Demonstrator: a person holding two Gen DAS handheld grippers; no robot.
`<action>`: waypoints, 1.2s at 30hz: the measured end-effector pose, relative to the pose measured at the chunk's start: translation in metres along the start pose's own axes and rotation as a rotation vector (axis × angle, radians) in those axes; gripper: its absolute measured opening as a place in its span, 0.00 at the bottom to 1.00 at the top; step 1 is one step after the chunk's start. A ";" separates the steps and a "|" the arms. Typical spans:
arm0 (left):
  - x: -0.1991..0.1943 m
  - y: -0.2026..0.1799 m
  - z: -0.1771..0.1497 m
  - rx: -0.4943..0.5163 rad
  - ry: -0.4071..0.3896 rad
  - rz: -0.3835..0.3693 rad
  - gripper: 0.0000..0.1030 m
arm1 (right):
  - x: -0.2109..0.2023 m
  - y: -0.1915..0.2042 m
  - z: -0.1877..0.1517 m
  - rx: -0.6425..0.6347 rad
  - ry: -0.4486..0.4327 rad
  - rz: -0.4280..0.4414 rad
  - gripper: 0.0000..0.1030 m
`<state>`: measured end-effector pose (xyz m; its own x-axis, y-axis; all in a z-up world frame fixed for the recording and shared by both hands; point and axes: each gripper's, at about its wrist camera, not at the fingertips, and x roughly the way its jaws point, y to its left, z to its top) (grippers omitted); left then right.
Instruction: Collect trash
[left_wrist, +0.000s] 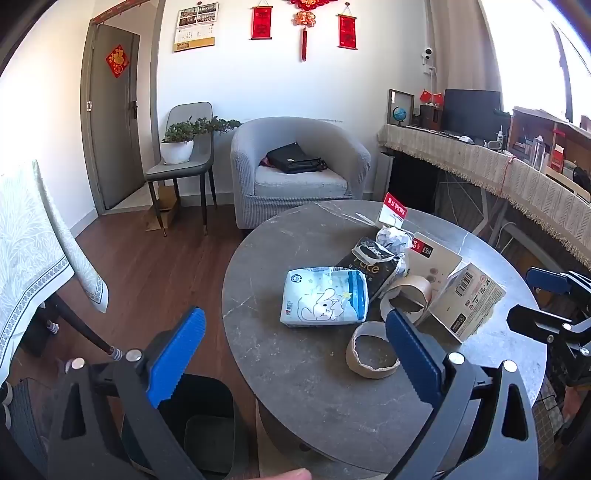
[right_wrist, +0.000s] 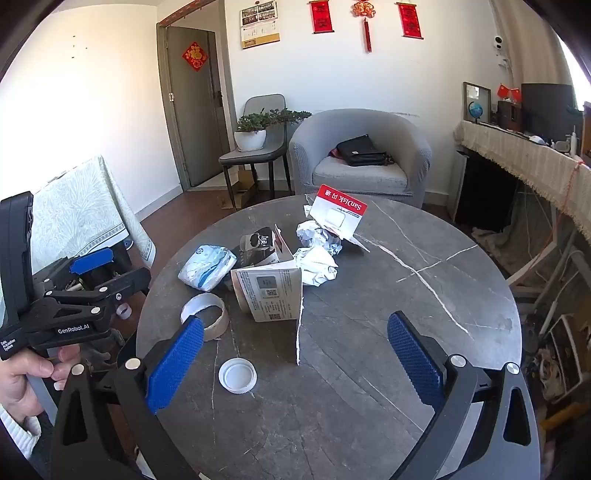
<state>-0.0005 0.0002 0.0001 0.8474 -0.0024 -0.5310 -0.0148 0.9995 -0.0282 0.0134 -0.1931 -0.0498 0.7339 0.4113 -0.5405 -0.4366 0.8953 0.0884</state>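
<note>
My desk (right_wrist: 369, 369) looks like smooth grey stone with white veins, carrying crumpled paper (right_wrist: 317, 264), torn cardboard rings (left_wrist: 373, 350), a glossy plastic wrapper (left_wrist: 325, 297) and a white plastic lid (right_wrist: 237, 375), beside my tool's ribbed blue pads (right_wrist: 173, 365).

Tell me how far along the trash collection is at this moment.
Nothing looks collected: the black bin beside the round table looks empty. Nothing is in hand; the left hand-held gripper and right hand-held gripper are both open. Still left: tissue pack, tape rings, white cap, crumpled paper, boxes.
</note>
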 end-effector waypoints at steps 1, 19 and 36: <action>0.000 0.000 0.000 0.000 0.003 -0.002 0.97 | 0.000 0.000 0.000 0.003 0.001 0.004 0.97; -0.003 0.001 0.001 -0.006 0.000 -0.007 0.97 | 0.003 -0.002 -0.001 0.001 0.009 -0.003 0.97; -0.002 -0.004 0.001 0.002 0.006 -0.004 0.97 | -0.001 -0.007 -0.001 0.008 0.009 -0.006 0.97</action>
<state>-0.0015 -0.0042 0.0018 0.8442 -0.0070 -0.5359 -0.0099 0.9995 -0.0286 0.0156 -0.2003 -0.0503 0.7315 0.4047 -0.5487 -0.4281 0.8990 0.0922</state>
